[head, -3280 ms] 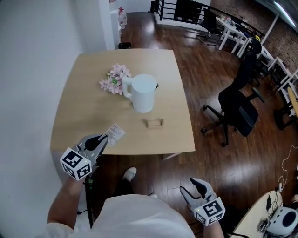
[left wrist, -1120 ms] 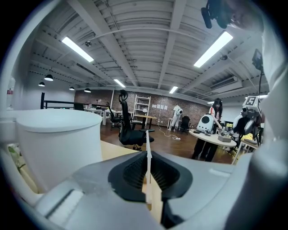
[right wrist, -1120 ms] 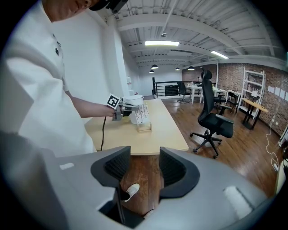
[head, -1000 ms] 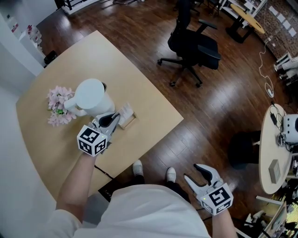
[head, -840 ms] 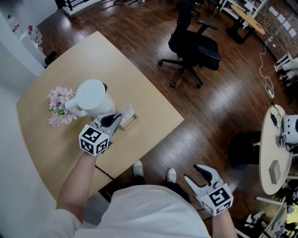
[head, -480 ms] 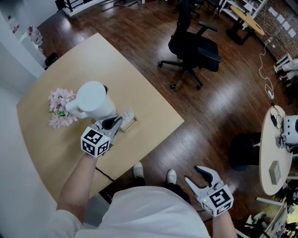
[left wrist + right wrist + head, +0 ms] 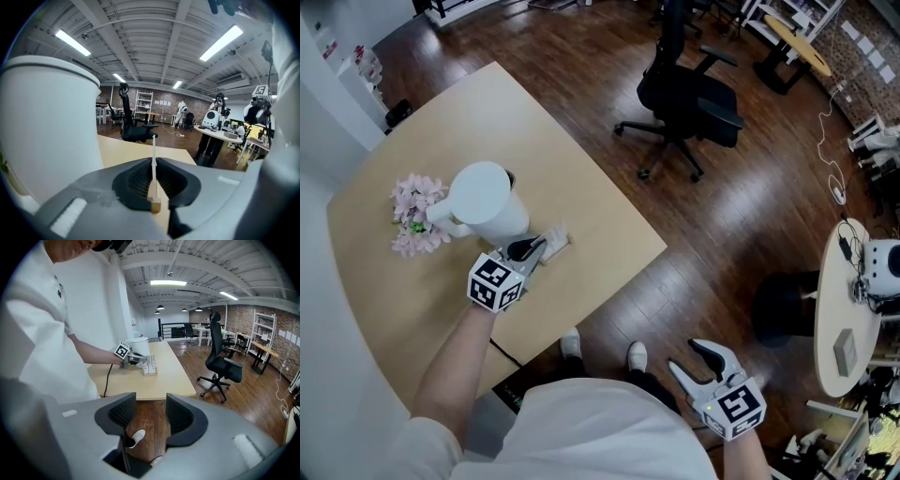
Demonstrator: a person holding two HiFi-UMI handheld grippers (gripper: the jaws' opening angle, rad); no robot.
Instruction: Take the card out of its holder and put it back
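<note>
My left gripper (image 7: 542, 247) is at the small wooden holder (image 7: 554, 251) beside the white jug (image 7: 485, 202). The white card (image 7: 556, 236) stands upright in the holder's slot, between the jaws. In the left gripper view the card (image 7: 153, 157) shows edge-on between the two pads, its foot in the holder (image 7: 154, 205). The pads still touch it as the jaws begin opening. My right gripper (image 7: 686, 357) hangs open and empty below the table's edge, over the floor. In the right gripper view the card (image 7: 150, 364) is far off on the table (image 7: 164, 380).
Pink flowers (image 7: 411, 225) lie left of the jug on the light wooden table (image 7: 591, 192). A black office chair (image 7: 689, 89) stands on the dark wood floor beyond the table. A round white table (image 7: 853, 309) with gear is at the right.
My left gripper carried the card from the table's near edge to the holder by the jug and has lowered it into the slot. The right gripper stays put.
</note>
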